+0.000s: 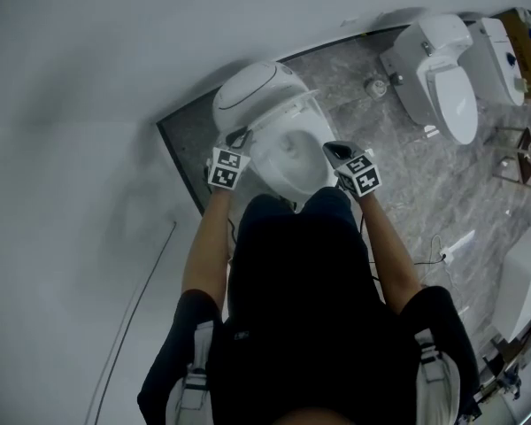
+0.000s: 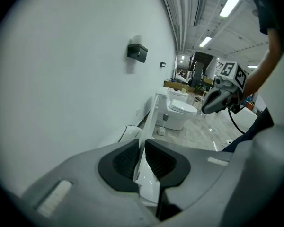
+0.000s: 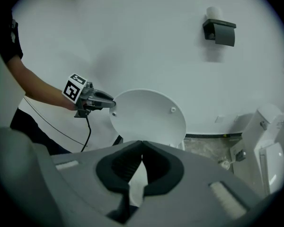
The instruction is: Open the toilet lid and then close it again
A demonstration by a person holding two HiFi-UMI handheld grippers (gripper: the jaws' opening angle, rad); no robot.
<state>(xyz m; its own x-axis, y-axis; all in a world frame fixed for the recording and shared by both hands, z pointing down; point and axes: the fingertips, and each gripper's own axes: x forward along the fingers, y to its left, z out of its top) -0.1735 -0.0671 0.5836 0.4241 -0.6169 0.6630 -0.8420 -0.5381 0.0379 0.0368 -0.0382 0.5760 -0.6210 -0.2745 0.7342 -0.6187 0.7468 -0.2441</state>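
Toilet lid (image 3: 149,117) raised — left tool (image 1: 239,136) apparently gripping it, right tool (image 1: 333,148) clenched, both arms (image 1: 203,255) outstretched.

No readable text, brand, number or label showed in any view. The only printed patterns were the black-and-white square markers (image 1: 227,167) on the cubes of the left gripper (image 1: 237,136) and right gripper (image 1: 334,149). They were coded block patterns, with no letters or digits. The same markers also appeared in the two gripper views, each on the opposite gripper's cube, and were just as unreadable as text.
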